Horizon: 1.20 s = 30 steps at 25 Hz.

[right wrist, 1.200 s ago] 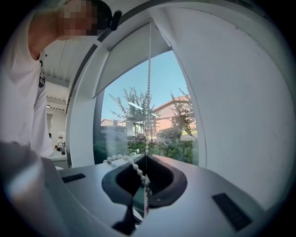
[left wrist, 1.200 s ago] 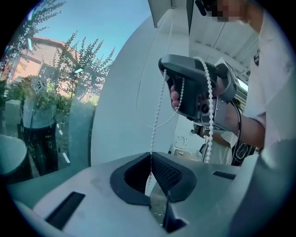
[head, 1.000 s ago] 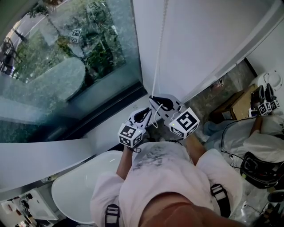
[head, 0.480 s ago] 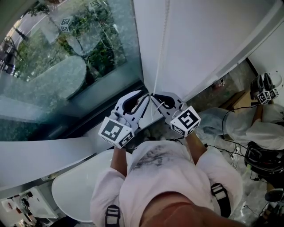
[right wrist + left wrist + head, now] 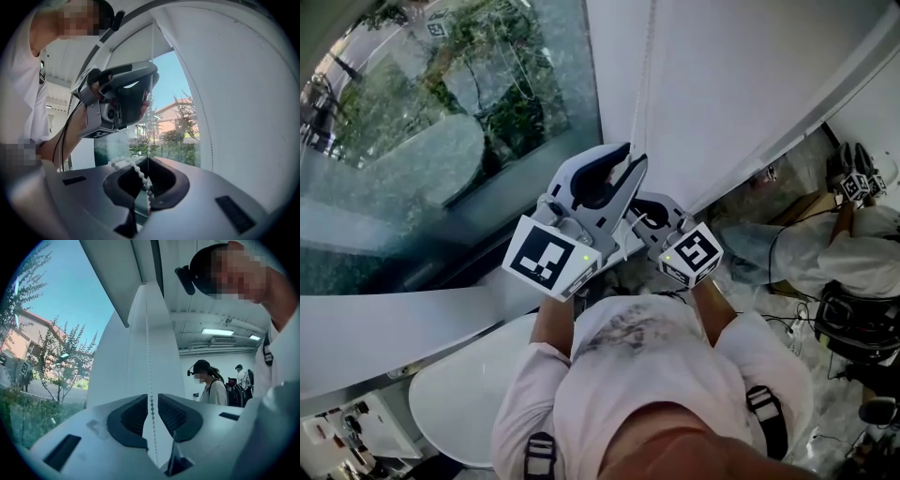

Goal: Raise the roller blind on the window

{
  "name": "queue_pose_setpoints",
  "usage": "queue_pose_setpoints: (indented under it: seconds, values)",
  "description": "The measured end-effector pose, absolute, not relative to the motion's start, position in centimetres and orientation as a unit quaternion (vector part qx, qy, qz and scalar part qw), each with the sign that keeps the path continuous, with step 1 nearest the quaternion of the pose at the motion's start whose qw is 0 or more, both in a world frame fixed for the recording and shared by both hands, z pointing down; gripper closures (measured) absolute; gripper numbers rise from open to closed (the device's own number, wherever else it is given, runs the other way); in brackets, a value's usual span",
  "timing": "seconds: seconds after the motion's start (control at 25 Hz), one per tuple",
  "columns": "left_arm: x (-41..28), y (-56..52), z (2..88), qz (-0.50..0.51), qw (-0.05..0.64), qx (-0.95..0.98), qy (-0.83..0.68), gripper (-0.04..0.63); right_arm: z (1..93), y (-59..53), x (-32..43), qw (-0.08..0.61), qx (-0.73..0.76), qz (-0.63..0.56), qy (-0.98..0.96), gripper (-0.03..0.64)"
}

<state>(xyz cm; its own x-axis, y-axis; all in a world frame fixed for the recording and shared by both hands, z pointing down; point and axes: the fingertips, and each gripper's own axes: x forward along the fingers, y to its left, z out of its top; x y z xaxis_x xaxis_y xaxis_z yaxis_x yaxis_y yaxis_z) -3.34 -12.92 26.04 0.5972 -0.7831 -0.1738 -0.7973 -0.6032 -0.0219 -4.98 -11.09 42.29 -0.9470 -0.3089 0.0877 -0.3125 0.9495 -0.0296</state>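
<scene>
Our left gripper (image 5: 630,157) sits higher, jaws a little apart with the bead chain (image 5: 149,357) running between them, unpinched. Our right gripper (image 5: 148,159), just below, is clamped on the same chain. It hangs straight down beside the window (image 5: 441,112) — only the right gripper view shows slack beads curling beside the jaws.

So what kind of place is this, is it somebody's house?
Probably not a house: more likely a workroom or lab. There's a big window with a bead chain, long ceiling lights, and other people wearing head cameras.
</scene>
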Motion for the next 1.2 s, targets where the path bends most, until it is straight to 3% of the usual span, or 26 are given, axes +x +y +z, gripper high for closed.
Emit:
queue_pose_setpoints:
  seconds: [0.16,1.2]
  values:
    - [-3.5,-13.1,25.8,0.074,0.045,-0.888,0.451,0.581,42.4,-11.0,-5.1,0.042,0.157,0.021,-0.987,0.555]
    - [-3.7,-12.7,34.2,0.052,-0.031,-0.877,0.477,0.586,50.4,-10.3,-5.0,0.135,0.158,0.049,-0.977,0.555]
